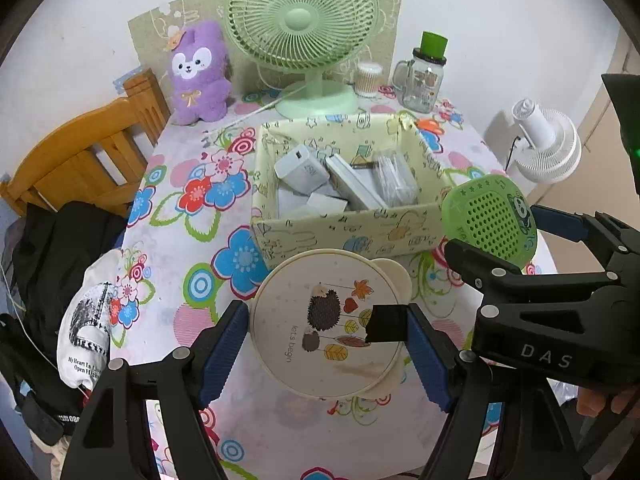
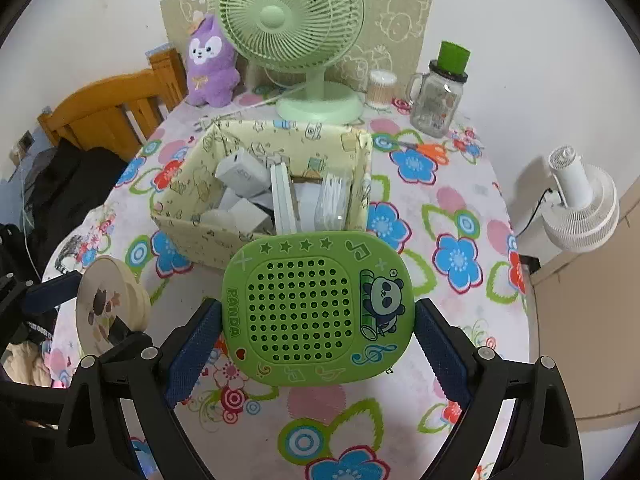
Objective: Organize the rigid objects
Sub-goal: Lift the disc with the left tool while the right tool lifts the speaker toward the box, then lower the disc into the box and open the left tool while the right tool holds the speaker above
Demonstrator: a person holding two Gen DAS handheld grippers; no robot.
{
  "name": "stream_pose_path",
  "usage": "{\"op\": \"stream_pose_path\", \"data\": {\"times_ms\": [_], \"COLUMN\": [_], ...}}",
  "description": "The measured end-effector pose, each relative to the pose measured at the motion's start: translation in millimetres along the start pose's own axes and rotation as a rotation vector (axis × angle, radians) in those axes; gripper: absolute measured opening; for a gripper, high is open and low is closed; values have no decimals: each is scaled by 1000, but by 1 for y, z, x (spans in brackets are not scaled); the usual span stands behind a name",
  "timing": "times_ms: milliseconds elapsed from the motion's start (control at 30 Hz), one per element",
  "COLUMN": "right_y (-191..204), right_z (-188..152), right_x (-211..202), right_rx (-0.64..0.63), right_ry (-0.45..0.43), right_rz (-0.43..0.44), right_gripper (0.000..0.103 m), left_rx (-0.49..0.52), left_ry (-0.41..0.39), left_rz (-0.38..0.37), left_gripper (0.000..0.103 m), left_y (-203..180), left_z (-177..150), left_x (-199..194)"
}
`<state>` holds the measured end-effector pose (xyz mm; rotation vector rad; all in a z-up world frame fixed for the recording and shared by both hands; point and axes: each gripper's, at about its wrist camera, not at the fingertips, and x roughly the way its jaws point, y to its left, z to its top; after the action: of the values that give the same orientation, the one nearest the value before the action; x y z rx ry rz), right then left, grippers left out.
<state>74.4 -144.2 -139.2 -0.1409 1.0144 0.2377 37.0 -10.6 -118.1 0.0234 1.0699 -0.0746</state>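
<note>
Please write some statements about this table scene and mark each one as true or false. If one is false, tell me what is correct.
1. The left tongs hold a round cream lid with a hedgehog picture. True.
2. The right tongs hold a purple plush toy. False: they hold a green panda case; the plush toy stands at the back of the table.
3. The patterned storage box is empty. False: it already holds white chargers and other white items.
4. A green desk fan stands behind the box. True.
5. The glass jar has a green top. True.
6. The orange scissors lie inside the box. False: they lie on the tablecloth, right of the box.
</note>
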Motion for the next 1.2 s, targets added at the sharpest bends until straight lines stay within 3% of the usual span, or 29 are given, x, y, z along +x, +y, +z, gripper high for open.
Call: {"op": "stream_pose_path", "data": {"times_ms": [533, 1200], "right_y": [-10, -21], "right_z": [35, 79], "right_x": [-4, 15], "right_rx": [50, 174], "right_ry": [-22, -10], "right_rz": [-22, -78], "right_gripper": [95, 95], "left_rx": [49, 147], "left_ry": [-37, -1], "left_rz": [-28, -109], "left_gripper": [79, 79], "left_y": [7, 16], "left_z": [42, 103], "left_x": [2, 51]}}
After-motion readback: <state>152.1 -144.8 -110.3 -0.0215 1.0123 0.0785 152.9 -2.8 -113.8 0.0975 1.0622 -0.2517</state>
